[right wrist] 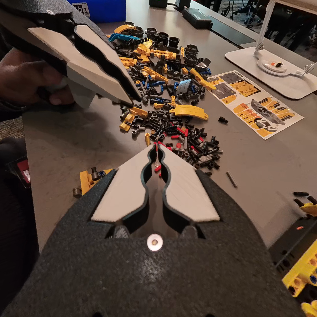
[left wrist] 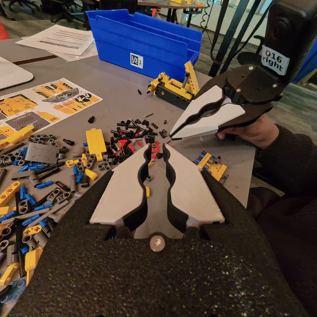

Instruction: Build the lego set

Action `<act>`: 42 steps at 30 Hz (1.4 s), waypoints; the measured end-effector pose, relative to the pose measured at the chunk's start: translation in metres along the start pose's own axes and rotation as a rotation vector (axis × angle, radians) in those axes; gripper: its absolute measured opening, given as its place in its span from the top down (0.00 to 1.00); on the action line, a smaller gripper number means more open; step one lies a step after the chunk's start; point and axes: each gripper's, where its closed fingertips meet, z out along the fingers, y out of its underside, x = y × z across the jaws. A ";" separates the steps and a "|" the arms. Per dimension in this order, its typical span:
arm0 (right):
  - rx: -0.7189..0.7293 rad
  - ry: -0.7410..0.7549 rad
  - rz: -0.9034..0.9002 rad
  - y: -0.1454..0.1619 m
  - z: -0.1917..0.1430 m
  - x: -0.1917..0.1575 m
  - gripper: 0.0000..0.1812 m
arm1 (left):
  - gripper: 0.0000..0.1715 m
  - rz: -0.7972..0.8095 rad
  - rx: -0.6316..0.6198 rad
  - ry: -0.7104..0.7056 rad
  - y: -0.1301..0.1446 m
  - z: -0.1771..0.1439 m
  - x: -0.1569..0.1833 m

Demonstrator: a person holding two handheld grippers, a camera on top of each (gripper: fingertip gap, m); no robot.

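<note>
The left gripper (left wrist: 157, 145) is released; the right gripper (right wrist: 156, 145) pinches a thin red pin (right wrist: 156, 148), both near the table's (right wrist: 77, 145) bare near edge.

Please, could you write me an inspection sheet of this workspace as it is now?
Surface: grey table, no spills seen.
Things: half-built yellow-black model; loose building pieces spread wide; sticker sheet.
Clutter: blue bin, papers, white stand.
Tongs: left tongs open, empty, over the loose building pieces; right tongs tips nearly together, whether they pinch a piece cannot be told.
Cables: black cables hang behind the table.
Surroundings: another desk behind.
</note>
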 end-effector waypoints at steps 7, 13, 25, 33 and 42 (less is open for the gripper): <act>-0.004 -0.001 -0.003 0.000 0.000 0.000 0.99 | 0.93 -0.040 0.018 0.021 -0.002 -0.002 -0.002; -0.013 -0.001 -0.009 0.002 0.002 -0.001 0.99 | 0.93 -0.029 0.007 0.016 -0.001 -0.001 -0.001; -0.027 0.000 -0.030 0.003 0.003 -0.003 0.99 | 0.93 -0.034 0.007 0.018 -0.001 -0.001 -0.002; -0.036 0.001 -0.042 0.005 0.004 -0.004 0.99 | 0.93 -0.038 0.009 0.018 -0.001 -0.001 -0.002; -0.041 0.002 -0.049 0.005 0.005 -0.005 0.99 | 0.93 -0.040 0.008 0.018 -0.001 -0.001 -0.003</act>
